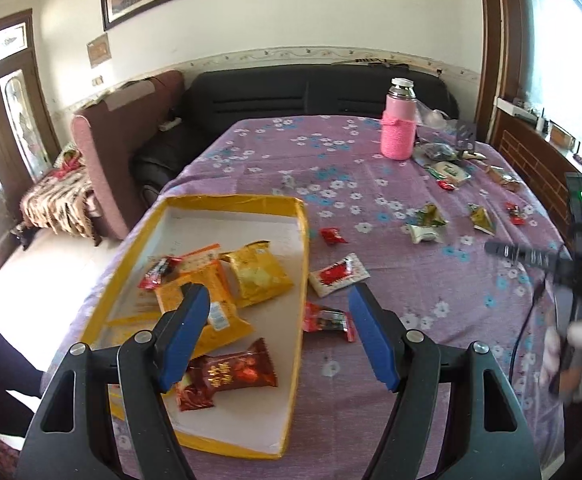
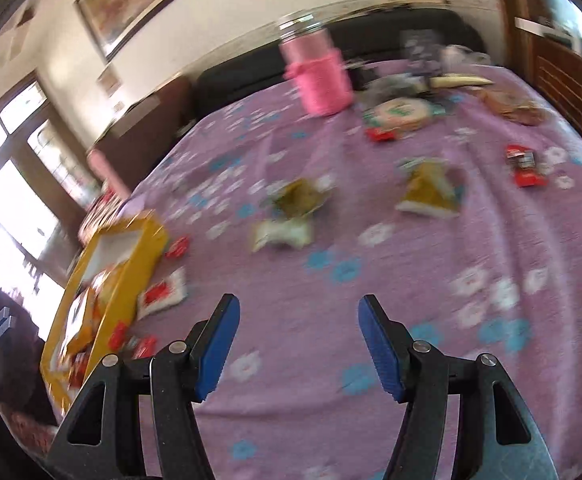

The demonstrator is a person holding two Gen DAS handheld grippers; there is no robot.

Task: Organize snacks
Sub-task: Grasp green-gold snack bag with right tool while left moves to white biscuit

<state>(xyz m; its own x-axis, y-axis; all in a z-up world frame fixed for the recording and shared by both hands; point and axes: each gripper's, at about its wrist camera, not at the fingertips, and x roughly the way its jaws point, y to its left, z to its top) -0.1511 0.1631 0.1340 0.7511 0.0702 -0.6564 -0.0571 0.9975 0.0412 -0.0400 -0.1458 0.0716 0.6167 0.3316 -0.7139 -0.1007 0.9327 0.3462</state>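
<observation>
Setting: a counter under a purple flowered cloth, snacks strewn across it, a sofa behind.

Tray: a shallow yellow-rimmed tray lies below and ahead of the left jaws; it appears to be the collecting point, since it already holds two yellow packs, a brown candy and a small red one.

Left gripper: jaws released and empty, poised over the tray's right rim, the left finger above the packs and the right finger past the rim.

Nearest loose snack: a red wrapper lies between the left jaws just outside the rim, with a red-and-white sachet just beyond it; both sit on the cloth, not yet gathered.

Right gripper: jaws released, holding nothing, hovering over bare cloth; the view is blurred, so fine detail is lost.

Far snacks: green-gold wrappers lie ahead of the right jaws, red candies ahead and to their right, well apart from the tray.

Bottle: a pink bottle stands upright far ahead of both jaws, beside a round pack; it looks like no part of the sorting.

Judgement: the job seems partly done, with more pieces scattered than gathered; splitting the work, left near the tray and right over the far scatter, would suit where each gripper hangs.
</observation>
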